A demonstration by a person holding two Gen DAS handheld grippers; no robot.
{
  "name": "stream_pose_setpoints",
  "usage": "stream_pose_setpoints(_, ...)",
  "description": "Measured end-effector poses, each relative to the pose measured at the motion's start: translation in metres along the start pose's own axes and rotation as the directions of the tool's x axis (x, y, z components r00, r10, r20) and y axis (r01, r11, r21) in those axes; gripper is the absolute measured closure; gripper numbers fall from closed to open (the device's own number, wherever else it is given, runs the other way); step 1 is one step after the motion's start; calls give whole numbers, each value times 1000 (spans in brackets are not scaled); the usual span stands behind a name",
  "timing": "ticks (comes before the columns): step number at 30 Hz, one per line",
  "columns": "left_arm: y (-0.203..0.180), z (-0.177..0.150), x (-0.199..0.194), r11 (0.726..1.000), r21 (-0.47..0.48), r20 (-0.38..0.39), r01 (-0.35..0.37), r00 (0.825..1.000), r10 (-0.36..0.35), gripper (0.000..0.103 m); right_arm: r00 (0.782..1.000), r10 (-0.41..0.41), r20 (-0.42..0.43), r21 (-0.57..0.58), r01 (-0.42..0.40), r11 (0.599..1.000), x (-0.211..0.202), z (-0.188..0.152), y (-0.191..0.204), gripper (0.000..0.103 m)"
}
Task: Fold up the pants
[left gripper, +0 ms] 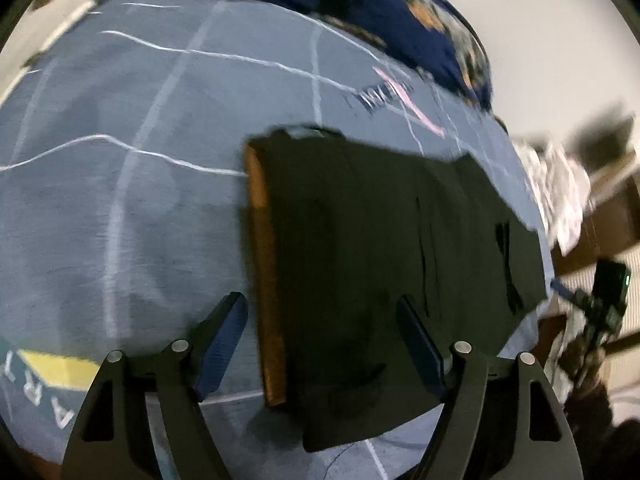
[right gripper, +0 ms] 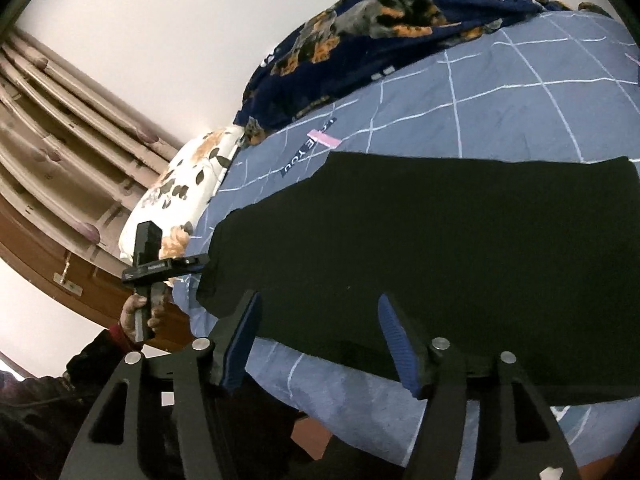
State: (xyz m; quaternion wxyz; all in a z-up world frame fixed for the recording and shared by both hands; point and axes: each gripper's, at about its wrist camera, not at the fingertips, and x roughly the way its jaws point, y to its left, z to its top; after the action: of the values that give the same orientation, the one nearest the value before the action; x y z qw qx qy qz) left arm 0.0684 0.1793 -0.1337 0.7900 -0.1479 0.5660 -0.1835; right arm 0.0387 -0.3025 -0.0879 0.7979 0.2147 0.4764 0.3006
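Note:
Black pants point(left gripper: 380, 260) lie flat on a blue-grey checked bedspread point(left gripper: 120, 200), with a brown band point(left gripper: 266, 280) running along their left edge. My left gripper point(left gripper: 322, 340) hovers open over that edge, one finger above the bedspread and the other above the black cloth, with nothing pinched. In the right wrist view the pants point(right gripper: 440, 240) stretch across the bed. My right gripper point(right gripper: 320, 340) stands open above their near edge, its pads clear of the cloth. The left view is blurred.
A dark blue dog-print blanket point(right gripper: 380, 20) is bunched at the far side of the bed, and a floral pillow point(right gripper: 180, 192) lies at its corner. A hand point(right gripper: 138, 316) holds the other gripper's handle beside the bed. Behind it are a curtain point(right gripper: 60, 140) and a white wall.

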Motion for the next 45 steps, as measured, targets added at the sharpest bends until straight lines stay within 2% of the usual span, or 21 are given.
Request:
stream_pose_setpoints(2, -6, 3, 4, 999, 31, -5, 5, 1000, -5, 27, 1000, -3, -6, 15, 4, 1000, 3, 0, -1, 39)
stream_pose_setpoints(4, -4, 8, 5, 1000, 1, -8, 26, 1000, -26, 28, 1000, 4, -5, 38, -4, 999, 4, 0, -4, 39)
stream_pose_setpoints(5, -5, 9, 5, 999, -11, -5, 32, 999, -32, 32, 1000, 16, -3, 55, -15, 998, 6, 1, -6, 39)
stream_pose_setpoints(6, -9, 9, 5, 1000, 4, -5, 22, 1000, -22, 52, 1000, 29, 0, 71, -29, 997, 7, 1, -6, 38)
stream_pose_setpoints(7, -12, 9, 5, 1000, 27, -5, 1, 1000, 0, 64, 999, 37, 4, 79, -37, 996, 9, 2, -6, 37)
stream_pose_setpoints(10, -21, 4, 5, 996, 74, 19, -51, 999, 49, 64, 999, 52, 8, 93, -53, 994, 15, 1, -4, 34)
stream_pose_setpoints(12, -12, 5, 7, 998, 60, 3, -33, 999, 33, 62, 998, 60, -1, 100, -60, 993, 21, 0, -3, 34)
stream_pose_setpoints(15, 0, 8, 6, 999, 17, -6, 35, 999, -35, 62, 998, 62, -14, 101, -61, 993, 27, -1, -1, 34)
stream_pose_setpoints(17, -4, 9, 7, 998, 53, -13, 29, 1000, -28, 58, 998, 64, -17, 105, -62, 993, 28, -1, -1, 31)
stream_pose_setpoints(19, -12, 12, 11, 994, 107, -16, 26, 1000, -25, 45, 997, 70, -12, 119, -68, 991, 28, -2, -3, 29)
stream_pose_setpoints(23, -23, 20, 17, 992, 126, -15, -17, 1000, 19, 44, 996, 92, -3, 165, -90, 982, 32, -5, -10, 28)
stream_pose_setpoints(24, -24, 20, 18, 992, 124, -20, -26, 999, 29, 50, 996, 94, -4, 170, -92, 981, 33, -6, -11, 28)
stream_pose_setpoints(25, -24, 21, 16, 993, 114, -20, -30, 999, 33, 60, 996, 94, -6, 168, -91, 982, 34, -7, -10, 28)
stream_pose_setpoints(26, -23, 21, 13, 994, 103, -13, -33, 999, 34, 64, 996, 93, -7, 164, -91, 982, 34, -8, -9, 28)
stream_pose_setpoints(28, -25, 21, 1, 998, 67, 14, -15, 1000, 14, 80, 995, 96, -4, 159, -94, 983, 33, -8, -9, 28)
stream_pose_setpoints(30, -39, 21, -14, 999, 49, 52, 19, 998, -22, 84, 995, 104, 5, 163, -104, 981, 33, -6, -10, 28)
stream_pose_setpoints(33, -83, 23, -36, 992, 103, 84, 72, 993, -81, 85, 990, 136, 23, 182, -138, 974, 31, -2, -15, 28)
stream_pose_setpoints(37, -153, 27, -44, 973, 180, 68, 144, 985, -158, 85, 970, 232, 74, 238, -243, 940, 30, 7, -22, 25)
stream_pose_setpoints(40, -201, 32, -33, 954, 219, 37, 207, 975, -220, 85, 937, 330, 117, 290, -350, 891, 35, 14, -27, 23)
stream_pose_setpoints(42, -230, 35, -19, 935, 239, 13, 262, 962, -273, 85, 917, 374, 137, 318, -398, 860, 39, 16, -29, 22)
stream_pose_setpoints(45, -258, 43, 6, 923, 251, -6, 293, 954, -301, 85, 881, 441, 172, 364, -473, 802, 47, 18, -34, 20)
